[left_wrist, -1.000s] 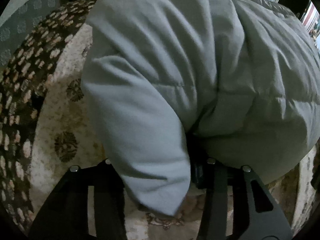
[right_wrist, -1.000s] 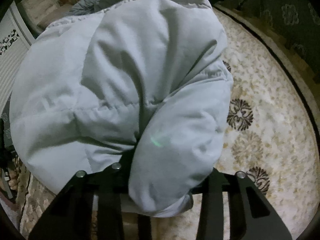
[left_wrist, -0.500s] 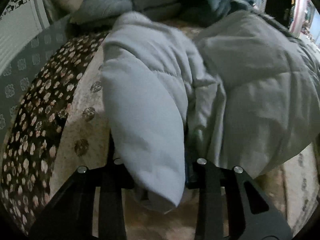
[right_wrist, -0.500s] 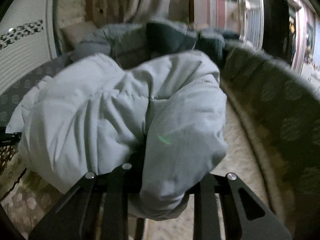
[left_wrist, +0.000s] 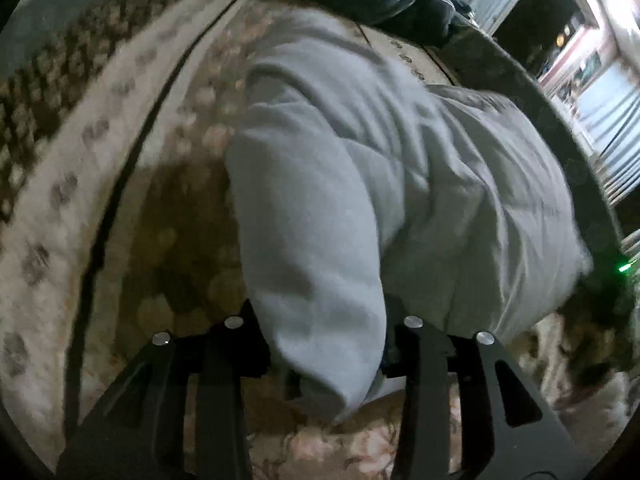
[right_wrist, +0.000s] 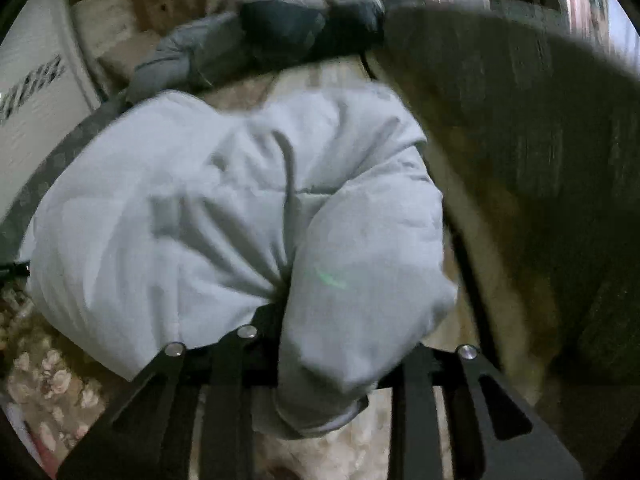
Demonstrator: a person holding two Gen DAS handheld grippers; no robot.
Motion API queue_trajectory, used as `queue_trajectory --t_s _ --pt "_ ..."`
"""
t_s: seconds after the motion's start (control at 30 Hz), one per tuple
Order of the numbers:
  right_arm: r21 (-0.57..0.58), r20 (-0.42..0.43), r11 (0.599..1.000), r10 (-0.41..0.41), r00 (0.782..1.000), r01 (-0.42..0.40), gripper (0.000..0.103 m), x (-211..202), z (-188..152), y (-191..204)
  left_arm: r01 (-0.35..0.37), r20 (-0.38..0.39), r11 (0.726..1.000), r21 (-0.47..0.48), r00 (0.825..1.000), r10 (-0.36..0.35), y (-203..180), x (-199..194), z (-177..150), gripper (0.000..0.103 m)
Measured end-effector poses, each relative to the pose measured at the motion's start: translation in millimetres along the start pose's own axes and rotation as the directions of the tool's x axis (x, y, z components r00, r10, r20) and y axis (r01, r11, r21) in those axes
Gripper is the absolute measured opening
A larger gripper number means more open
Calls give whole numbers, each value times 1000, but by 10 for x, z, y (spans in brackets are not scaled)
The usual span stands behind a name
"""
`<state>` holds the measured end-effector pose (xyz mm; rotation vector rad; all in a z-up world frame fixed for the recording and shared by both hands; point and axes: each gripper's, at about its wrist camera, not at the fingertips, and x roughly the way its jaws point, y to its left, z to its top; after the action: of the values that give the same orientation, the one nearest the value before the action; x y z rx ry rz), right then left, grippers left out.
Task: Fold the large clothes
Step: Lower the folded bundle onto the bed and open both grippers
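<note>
Patterned carpet underlies the scene. Pale grey padded jacket hangs bunched above it, carried at both ends. Left gripper pinches one sleeve, jaws opening. Right gripper pinches the other, jaws opening.

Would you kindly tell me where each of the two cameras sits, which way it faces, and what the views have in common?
Left wrist view: sits on the left tongs, facing forward and down at a pale grey padded jacket over a beige floral carpet; both black fingers show, jaws opening around a sleeve-like fold.
Right wrist view: sits on the right tongs, facing forward and down at the jacket; its jaws open around another fold.
Shared: the same jacket, the carpet and a dark quilted garment behind.
</note>
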<state>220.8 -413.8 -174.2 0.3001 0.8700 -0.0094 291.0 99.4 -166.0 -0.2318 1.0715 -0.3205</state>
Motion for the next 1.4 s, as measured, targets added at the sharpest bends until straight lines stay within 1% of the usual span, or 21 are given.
queue_trajectory --t_s 0.1,0.2,0.23,0.27,0.33,0.4,0.53,0.63,0.7,0.77,0.83,0.87,0.93,0.97,1.03,1.07,1.23,1.27,1.3,1.37,1.4 --pt "12 -42 1000 4 999 -4 41 20 -66 -54 -62 -5 995 80 998 62 -75 43 -10 48" --pt "-31 -92 999 -35 995 32 50 -74 -27 -23 -159 44 978 137 987 154 -334 70 37 65" --pt "-42 -104 997 -62 993 58 59 -134 -12 -17 -185 63 972 142 982 177 -391 21 64 75" --pt "-45 -99 997 -72 992 68 70 -199 26 5 -215 81 966 146 975 205 -441 -26 89 83" --pt "-45 -78 996 -87 993 83 78 -348 28 21 -257 111 954 153 964 242 -454 -161 94 89" --pt "-47 -14 988 -146 989 145 91 -549 4 39 -279 126 949 147 957 262 -436 -268 107 93" --pt "-22 49 970 -241 969 242 91 -763 -27 68 -356 166 928 112 927 336 -209 -590 59 100" --pt "5 103 953 -302 948 303 92 -804 -15 130 -368 196 928 60 916 350 -179 -759 90 100" --pt "21 55 911 -412 910 411 92 -636 39 115 -411 164 910 55 903 398 -182 -699 133 100" --pt "13 -15 888 -459 888 459 91 -423 86 62 -435 123 898 73 897 424 -192 -444 88 100" --pt "-1 -75 853 -520 851 521 91 -200 59 -38 -458 83 884 92 889 451 -56 -292 50 100" --pt "2 -99 851 -522 847 525 91 -120 46 -94 -469 70 878 96 883 464 -29 -217 52 100" --pt "24 -116 861 -502 857 507 91 -72 31 -152 -470 49 879 82 883 467 40 -127 62 100" --pt "34 -115 862 -500 858 506 90 -96 54 -162 -455 42 889 58 891 453 92 -137 66 100" --pt "48 -78 861 -503 861 507 90 -253 106 -110 -433 55 901 20 900 432 113 -284 54 99" --pt "55 -51 867 -492 869 495 90 -342 99 -75 -434 73 901 22 899 431 87 -349 43 99" --pt "59 68 918 -396 916 393 92 -861 112 390 -515 203 853 82 847 492 -287 -828 -21 100" --pt "52 96 932 -363 927 360 97 -977 91 559 -519 225 851 78 841 492 -384 -935 -31 100" --pt "43 120 941 -337 934 335 101 -1054 78 680 -514 244 854 75 840 485 -479 -1039 -40 100" --pt "13 157 956 -292 943 294 101 -1180 43 946 -487 292 869 83 846 446 -695 -1258 -71 100" --pt "-3 159 960 -278 947 282 101 -1251 22 1116 -484 317 870 89 842 436 -822 -1365 -95 100"
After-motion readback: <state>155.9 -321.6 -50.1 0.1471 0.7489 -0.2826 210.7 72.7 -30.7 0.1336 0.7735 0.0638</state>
